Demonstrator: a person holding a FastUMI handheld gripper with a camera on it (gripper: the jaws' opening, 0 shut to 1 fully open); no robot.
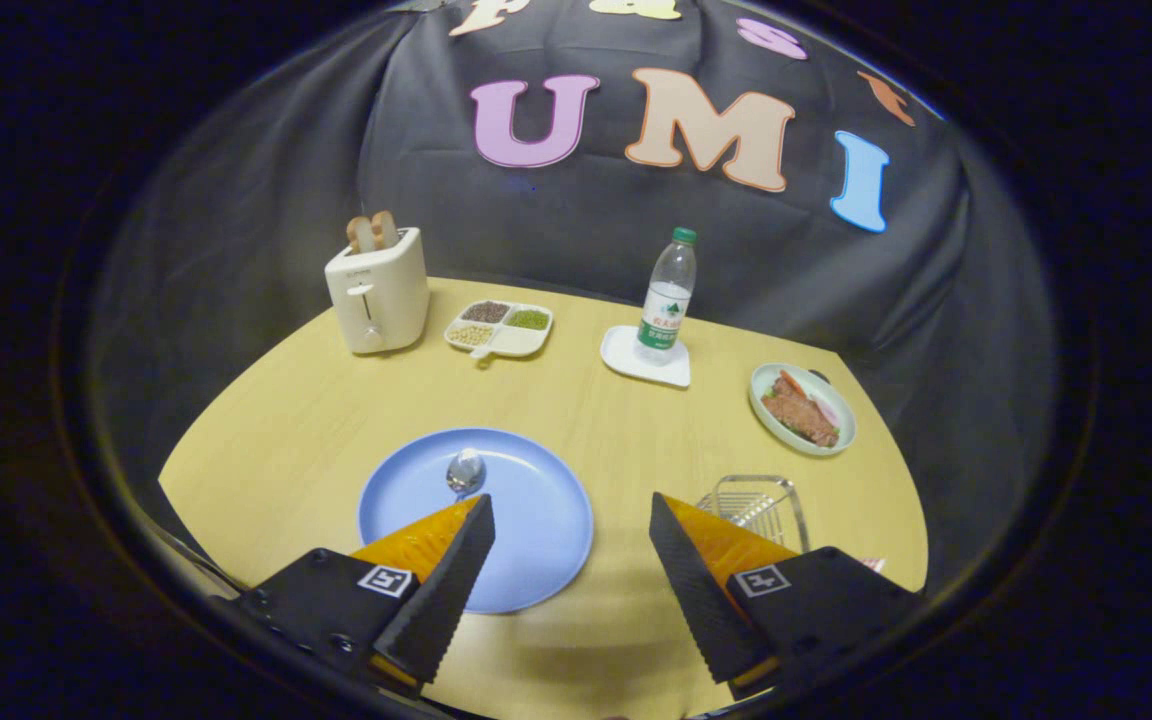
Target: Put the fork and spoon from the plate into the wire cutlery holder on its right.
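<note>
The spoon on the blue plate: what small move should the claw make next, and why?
Probably ease the open claw forward and down to straddle the spoon: it lies on the blue plate just beyond one finger, not yet between both.

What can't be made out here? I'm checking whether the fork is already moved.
- Spoon: its handle is hidden behind the left finger of the open gripper, gripper view.
- Wire cutlery holder: near part covered by the right finger; contents unreadable.
- Plate: near-left part behind the left finger; a fork there can't be ruled out.
</note>
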